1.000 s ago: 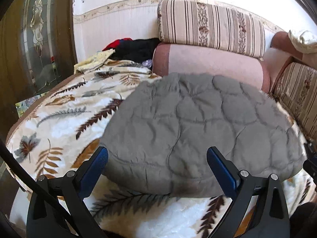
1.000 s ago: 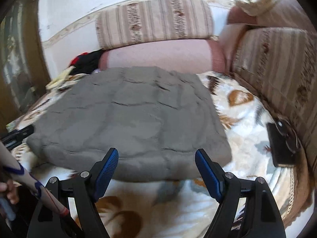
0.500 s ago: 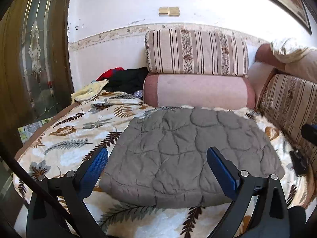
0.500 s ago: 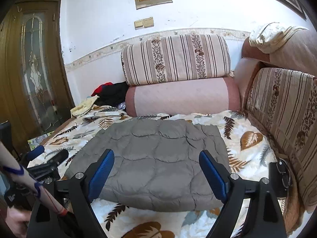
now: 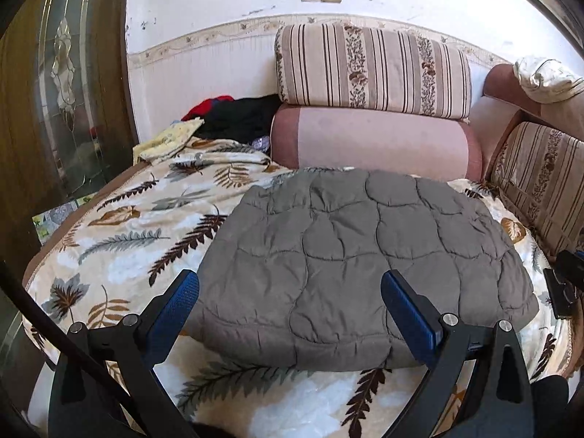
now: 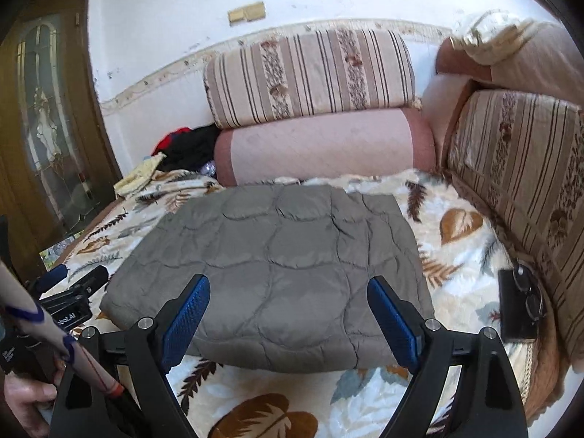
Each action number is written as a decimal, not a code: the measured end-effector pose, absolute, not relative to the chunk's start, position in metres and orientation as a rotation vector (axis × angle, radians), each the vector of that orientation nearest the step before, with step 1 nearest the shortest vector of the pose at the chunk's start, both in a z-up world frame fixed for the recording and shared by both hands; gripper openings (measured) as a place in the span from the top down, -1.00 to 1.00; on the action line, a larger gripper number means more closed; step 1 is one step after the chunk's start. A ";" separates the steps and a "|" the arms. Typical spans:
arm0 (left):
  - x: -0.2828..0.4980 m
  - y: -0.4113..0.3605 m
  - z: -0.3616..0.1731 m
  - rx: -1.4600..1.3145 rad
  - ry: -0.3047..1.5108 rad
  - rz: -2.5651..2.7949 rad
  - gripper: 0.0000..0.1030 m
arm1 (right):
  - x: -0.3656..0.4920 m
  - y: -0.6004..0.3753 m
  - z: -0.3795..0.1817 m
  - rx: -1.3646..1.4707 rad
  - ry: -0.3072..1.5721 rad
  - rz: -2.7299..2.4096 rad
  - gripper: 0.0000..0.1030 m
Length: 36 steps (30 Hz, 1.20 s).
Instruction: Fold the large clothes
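Your left tongs (image 5: 290,301) gaping, empty | right tongs (image 6: 288,308) likewise | folded grey quilted garment (image 5: 350,255) dead ahead of both, long axis seemingly crosswise | neither arm clearly nearer

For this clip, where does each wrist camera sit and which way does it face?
Left wrist view: on the left gripper, facing the grey quilted folded garment from its left front; the open blue-padded fingers show.
Right wrist view: on the right gripper, facing the garment from its right front; its open fingers, the left gripper and a hand show.
Shared: garment, striped cushion, pink bolster.
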<state>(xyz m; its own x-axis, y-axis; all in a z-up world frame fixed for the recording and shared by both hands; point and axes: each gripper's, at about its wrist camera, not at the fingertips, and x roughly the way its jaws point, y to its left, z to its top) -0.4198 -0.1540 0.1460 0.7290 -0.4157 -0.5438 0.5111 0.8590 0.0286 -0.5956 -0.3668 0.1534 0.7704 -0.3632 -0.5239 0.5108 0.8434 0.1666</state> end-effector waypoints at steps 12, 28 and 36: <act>-0.421 -0.151 0.156 0.178 0.547 -0.511 -0.93 | -0.595 -0.353 0.178 0.257 0.469 -0.460 -0.77; -0.443 -0.091 0.243 0.049 0.383 -0.418 -1.00 | -0.601 -0.300 0.234 0.056 0.404 -0.635 -1.00; -0.443 -0.090 0.207 0.126 0.532 -0.400 -1.00 | -0.601 -0.289 0.203 0.007 0.477 -0.679 -0.99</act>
<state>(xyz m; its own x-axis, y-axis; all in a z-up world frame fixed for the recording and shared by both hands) -0.4435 -0.0905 0.2068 0.7870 -0.3380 -0.5162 0.4027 0.9152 0.0145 -0.6011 -0.2888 0.2033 0.6752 -0.6021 -0.4262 0.6052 0.7825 -0.1465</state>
